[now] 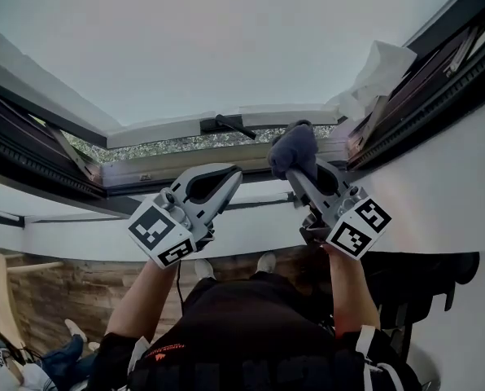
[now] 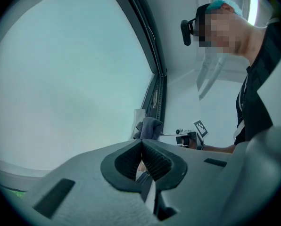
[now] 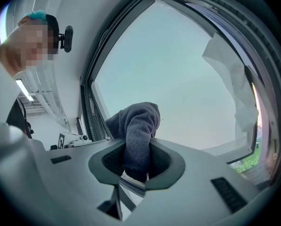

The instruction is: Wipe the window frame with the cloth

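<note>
Nearest in the head view, the person's forearms (image 1: 348, 292) reach up toward 12 o'clock. The left gripper (image 1: 229, 177) has its jaws pressed together, empty. The right gripper (image 1: 295, 171) clamps the dark cloth (image 1: 292, 147), raised at the window frame (image 1: 177, 129); contact cannot be told.

Left gripper view: the ribbed pads meet with nothing between, and the cloth shows beyond at 1 o'clock.

Right gripper view: the jaws pinch the cloth's lower end. Its long axis stands upright, with the bunched top leaning toward 11 o'clock.
</note>
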A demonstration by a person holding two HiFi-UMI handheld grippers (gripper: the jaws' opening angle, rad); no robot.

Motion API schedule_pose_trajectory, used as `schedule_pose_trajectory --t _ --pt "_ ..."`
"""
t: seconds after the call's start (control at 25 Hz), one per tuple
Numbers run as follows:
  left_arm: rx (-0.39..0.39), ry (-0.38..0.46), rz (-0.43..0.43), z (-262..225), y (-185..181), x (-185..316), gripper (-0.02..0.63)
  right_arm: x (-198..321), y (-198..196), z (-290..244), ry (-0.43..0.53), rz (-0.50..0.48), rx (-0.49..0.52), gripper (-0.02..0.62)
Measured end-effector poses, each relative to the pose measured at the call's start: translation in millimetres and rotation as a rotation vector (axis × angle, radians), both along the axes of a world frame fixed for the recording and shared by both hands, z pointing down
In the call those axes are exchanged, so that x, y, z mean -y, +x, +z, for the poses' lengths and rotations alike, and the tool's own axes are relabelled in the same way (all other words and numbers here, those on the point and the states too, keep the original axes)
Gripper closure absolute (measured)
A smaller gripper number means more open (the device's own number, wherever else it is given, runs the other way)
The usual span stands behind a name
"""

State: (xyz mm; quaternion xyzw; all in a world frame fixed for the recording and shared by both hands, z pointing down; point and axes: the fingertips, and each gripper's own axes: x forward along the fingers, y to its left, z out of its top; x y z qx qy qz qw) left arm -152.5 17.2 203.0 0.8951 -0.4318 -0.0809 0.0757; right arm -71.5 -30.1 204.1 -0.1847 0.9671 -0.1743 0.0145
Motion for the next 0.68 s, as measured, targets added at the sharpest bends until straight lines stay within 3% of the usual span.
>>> schedule_pose_trajectory --t 0.68 --pt "-0.022 -0.004 -0.016 8 -7 4 0.584 -2 -12 9 0.006 -0.026 -0.028 0.518"
